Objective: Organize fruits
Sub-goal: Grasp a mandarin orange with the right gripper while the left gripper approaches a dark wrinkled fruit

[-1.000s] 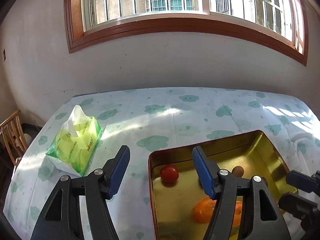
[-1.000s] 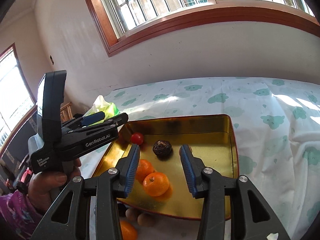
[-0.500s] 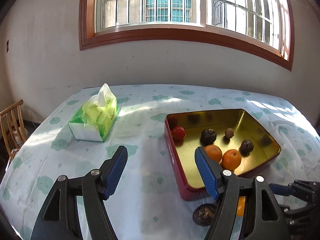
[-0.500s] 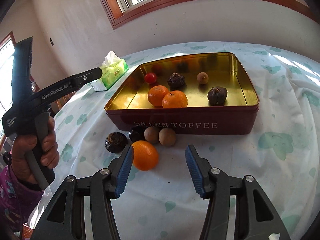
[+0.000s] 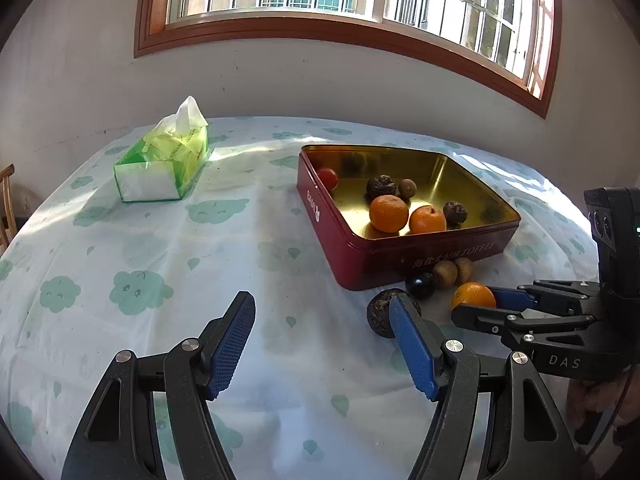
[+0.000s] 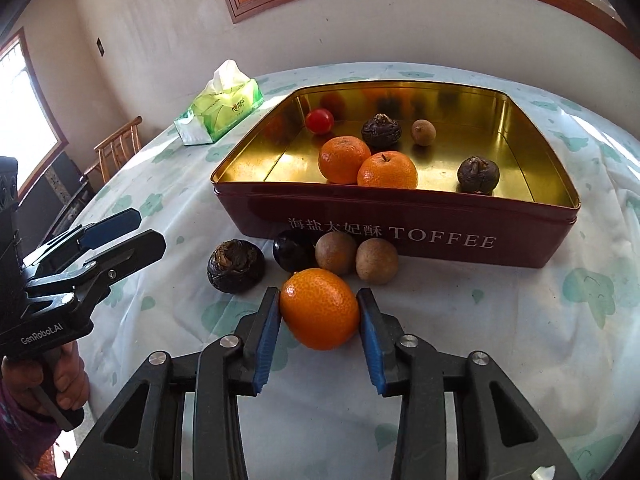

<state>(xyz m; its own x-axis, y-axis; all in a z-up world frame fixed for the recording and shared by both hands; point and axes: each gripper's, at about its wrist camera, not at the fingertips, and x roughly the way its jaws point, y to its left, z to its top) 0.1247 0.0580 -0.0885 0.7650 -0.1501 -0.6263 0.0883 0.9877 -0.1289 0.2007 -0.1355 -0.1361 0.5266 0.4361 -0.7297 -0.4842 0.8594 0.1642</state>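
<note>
A cloud-print cloth covers your tabletop (image 6: 500, 320) beneath a wood-framed window. Your right hand-held gripper (image 6: 319, 312) brackets the loose round orange mandarin (image 6: 320, 308), blue pads touching both its sides, just at 6 o'clock from the red, gold-lined toffee tin (image 6: 400, 216). Your left hand-held gripper (image 5: 322, 320) hangs spread wide over bare cloth, at the mandarin's 9 o'clock.

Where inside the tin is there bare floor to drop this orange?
The toffee tin's right half is bare, between the small brown fruit, the dark wrinkled fruit and the right wall. The front-left corner is also free. It is crowded mid-left, around the two oranges and the cherry tomato.
</note>
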